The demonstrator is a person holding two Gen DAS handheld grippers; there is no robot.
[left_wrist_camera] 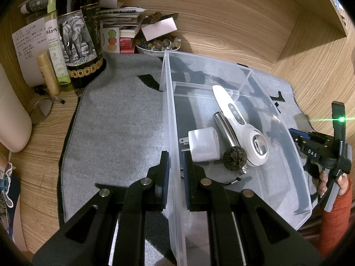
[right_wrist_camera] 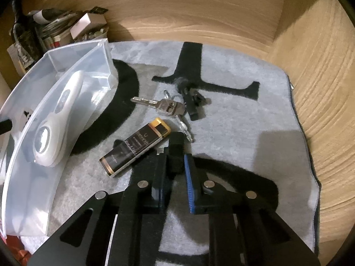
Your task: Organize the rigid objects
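Note:
A clear plastic bin (left_wrist_camera: 170,102) stands on the grey mat (left_wrist_camera: 115,133). In it lie a white handheld device (left_wrist_camera: 239,124), a silver cylinder (left_wrist_camera: 225,128), a white plug adapter (left_wrist_camera: 203,144) and a dark bead ball (left_wrist_camera: 234,157). My left gripper (left_wrist_camera: 175,164) is shut on the bin's left wall. My right gripper (right_wrist_camera: 175,161) is shut on a small black block (right_wrist_camera: 176,153). On the mat in the right wrist view lie a black and gold lighter (right_wrist_camera: 135,147), a bunch of keys (right_wrist_camera: 164,107) and a black clip (right_wrist_camera: 194,103). The bin (right_wrist_camera: 28,133) shows at left there.
A dark bottle with an elephant label (left_wrist_camera: 77,35), a spray bottle (left_wrist_camera: 54,40), a small tube (left_wrist_camera: 47,73), papers and a bowl of stones (left_wrist_camera: 158,44) crowd the back left. Wooden walls close the back and right. The right gripper's body (left_wrist_camera: 321,148) is beside the bin.

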